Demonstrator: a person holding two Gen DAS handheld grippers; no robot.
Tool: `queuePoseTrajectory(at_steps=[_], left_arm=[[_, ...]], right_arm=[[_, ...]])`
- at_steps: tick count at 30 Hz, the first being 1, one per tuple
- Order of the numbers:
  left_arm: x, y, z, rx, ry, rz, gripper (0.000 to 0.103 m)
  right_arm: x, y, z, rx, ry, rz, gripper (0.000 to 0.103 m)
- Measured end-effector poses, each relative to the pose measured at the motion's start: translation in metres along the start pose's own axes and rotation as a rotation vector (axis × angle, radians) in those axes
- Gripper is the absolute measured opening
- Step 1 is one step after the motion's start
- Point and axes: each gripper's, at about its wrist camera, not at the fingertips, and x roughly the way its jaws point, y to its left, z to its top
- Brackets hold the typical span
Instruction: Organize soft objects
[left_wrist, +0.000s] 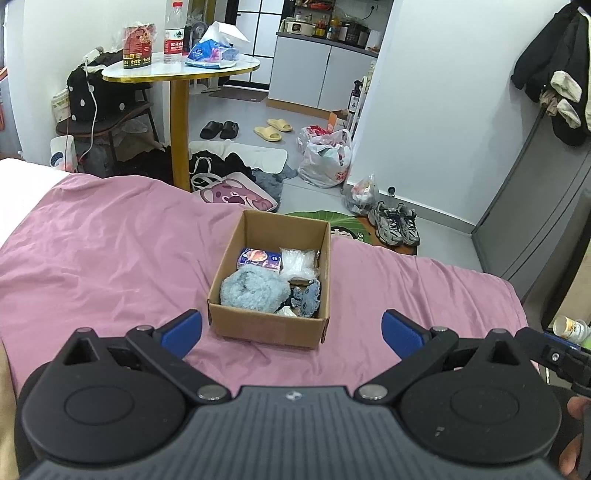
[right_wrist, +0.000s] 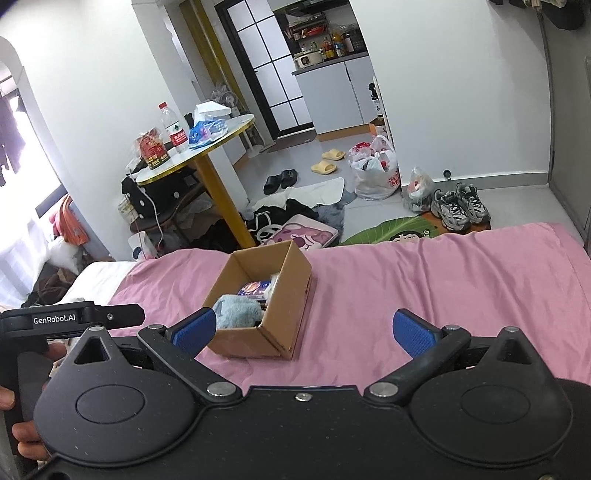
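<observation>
Left gripper (left_wrist: 291, 332): mine, held low over the pink bedsheet (left_wrist: 110, 258), jaws spread wide, nothing between them.
Right gripper (right_wrist: 303, 332): mine, level beside the left, jaws equally wide, nothing held.
Cardboard box (left_wrist: 266, 332): one, open-topped, on the sheet just ahead of my fingertips.
Contents: one fluffy light-blue cloth (left_wrist: 255, 291), one dark blue-grey fuzzy piece (left_wrist: 308, 297), one printed tissue pack (left_wrist: 258, 260), one clear plastic bag (left_wrist: 299, 264).

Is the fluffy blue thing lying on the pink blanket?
No, the fluffy blue thing sits inside the cardboard box, not on the pink blanket.
</observation>
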Motion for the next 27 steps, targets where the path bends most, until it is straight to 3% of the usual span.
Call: queuePoseTrajectory(at_steps=[27], left_arm=[[-0.034,-0.005,-0.031,0.085,-0.031,-0.005,0.103]], right_arm=[[-0.027,0.013,-0.023,-0.069,0.031,-0.047,0.103]])
